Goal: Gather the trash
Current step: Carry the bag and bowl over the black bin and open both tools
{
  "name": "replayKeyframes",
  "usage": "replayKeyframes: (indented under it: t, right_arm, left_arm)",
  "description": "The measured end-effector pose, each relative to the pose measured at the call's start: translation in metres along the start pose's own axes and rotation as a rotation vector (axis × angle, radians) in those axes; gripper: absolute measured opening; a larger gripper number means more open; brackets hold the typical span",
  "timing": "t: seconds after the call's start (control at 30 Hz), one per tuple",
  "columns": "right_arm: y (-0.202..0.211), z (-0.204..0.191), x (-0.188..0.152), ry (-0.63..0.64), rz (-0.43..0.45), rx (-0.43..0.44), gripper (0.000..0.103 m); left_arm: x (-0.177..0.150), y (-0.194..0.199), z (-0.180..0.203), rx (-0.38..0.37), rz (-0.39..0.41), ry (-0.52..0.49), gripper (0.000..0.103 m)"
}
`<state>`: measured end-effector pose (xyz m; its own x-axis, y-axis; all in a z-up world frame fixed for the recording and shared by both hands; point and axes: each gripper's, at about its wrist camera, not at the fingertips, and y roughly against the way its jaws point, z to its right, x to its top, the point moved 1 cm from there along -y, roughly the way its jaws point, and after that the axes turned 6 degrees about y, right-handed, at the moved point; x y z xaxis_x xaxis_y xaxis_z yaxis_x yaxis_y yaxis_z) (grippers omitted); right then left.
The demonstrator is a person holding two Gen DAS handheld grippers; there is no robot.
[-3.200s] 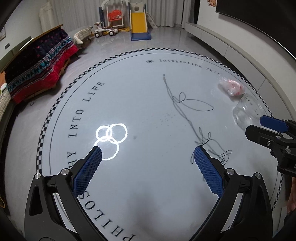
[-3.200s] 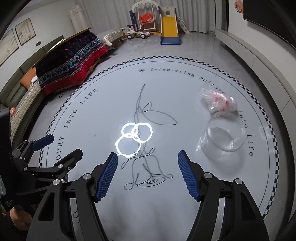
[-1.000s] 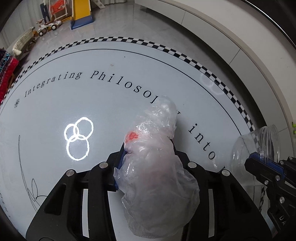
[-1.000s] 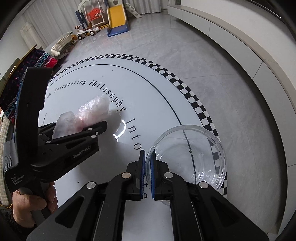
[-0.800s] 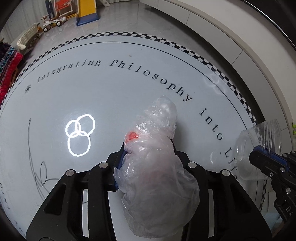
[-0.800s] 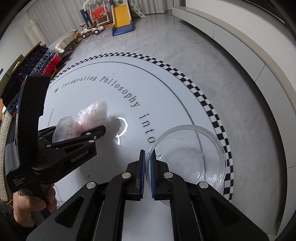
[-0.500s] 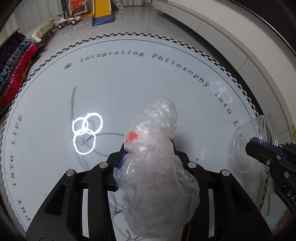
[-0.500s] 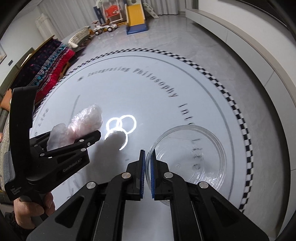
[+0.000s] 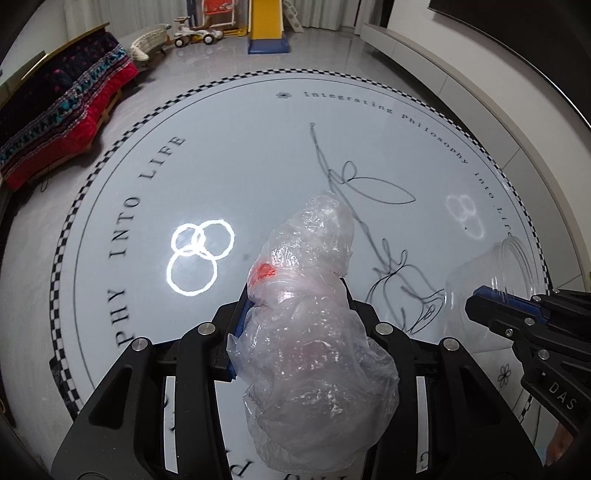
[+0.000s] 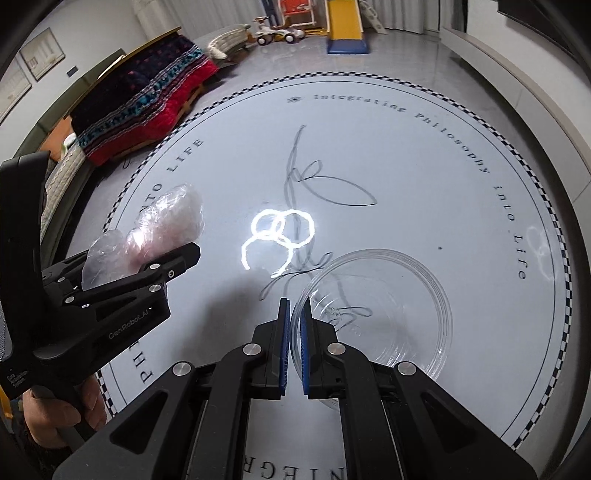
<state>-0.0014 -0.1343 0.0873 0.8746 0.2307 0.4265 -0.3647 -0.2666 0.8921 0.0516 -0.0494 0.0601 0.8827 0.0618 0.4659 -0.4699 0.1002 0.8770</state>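
Round white table (image 9: 258, 155), printed lettering, nothing resting on it.

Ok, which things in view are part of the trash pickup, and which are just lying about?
Job:
- crumpled clear plastic bag with red inside, gripped by left gripper
- clear round plastic container, rim pinched by right gripper

Lying about:
- round white printed table
- red patterned blanket
- yellow toy slide
- toy ride-on car

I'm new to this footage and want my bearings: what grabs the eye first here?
The crumpled clear plastic bag with a red scrap inside fills the middle of the left wrist view, clamped in the left gripper. Beside it, the right gripper pinches the rim of a clear plastic container. Below both lies a round white mat with a checkered edge and lettering.
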Motion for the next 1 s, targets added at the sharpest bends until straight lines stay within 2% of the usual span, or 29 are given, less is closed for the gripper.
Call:
replayKeyframes:
  t: [0.3,0.63,1.0]
  right_arm:
    - [-0.009,-0.099,-0.004,0.132,-0.009,0.069,0.006]
    - [-0.023,-0.223,-0.019,0.326,-0.042,0.177,0.006]
    - [-0.041,-0.35,-0.044,0.566,-0.115,0.303,0.006]
  left_arm:
    - [-0.049,0.044,-0.096,0.052,0.03,0.112,0.041]
    - [-0.117,0.085,-0.203,0.143,0.061,0.289,0.042]
    - [-0.186,0.107,-0.303,0.245,0.047,0.479,0.042]
